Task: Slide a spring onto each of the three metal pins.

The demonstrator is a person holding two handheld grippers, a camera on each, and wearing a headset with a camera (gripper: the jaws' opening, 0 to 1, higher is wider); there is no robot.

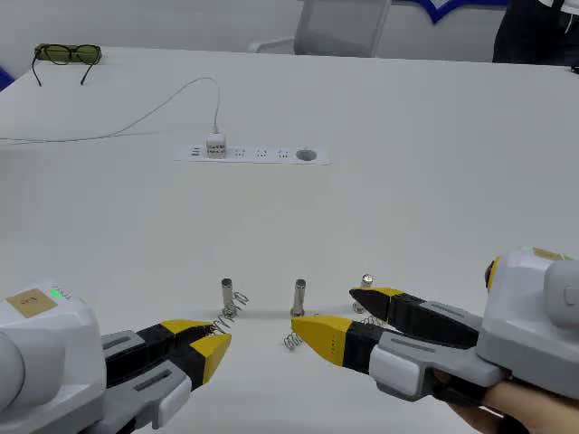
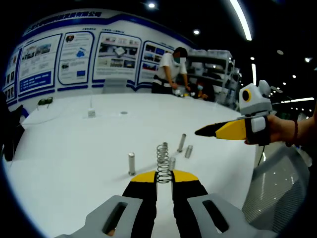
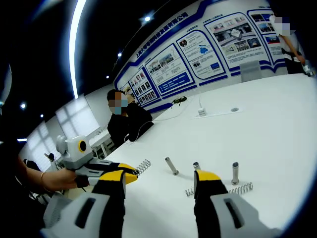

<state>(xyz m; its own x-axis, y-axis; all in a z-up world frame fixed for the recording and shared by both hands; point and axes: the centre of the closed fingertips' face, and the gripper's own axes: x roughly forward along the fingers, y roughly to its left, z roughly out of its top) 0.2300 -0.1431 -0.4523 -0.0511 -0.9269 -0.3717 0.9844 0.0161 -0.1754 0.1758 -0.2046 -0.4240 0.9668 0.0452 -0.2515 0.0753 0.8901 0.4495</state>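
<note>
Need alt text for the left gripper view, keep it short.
The left gripper holds a spring upright between its shut, yellow-tipped jaws over a white table. Just beyond it stand metal pins, and the right gripper, held in a hand, points in from the right.

Three silver metal pins (image 1: 299,294) stand abreast on the white counter (image 1: 407,181); a coiled wire spring (image 1: 291,340) probably lies just before them.

Bright overhead light, soft shadows, fisheye edges.
</note>
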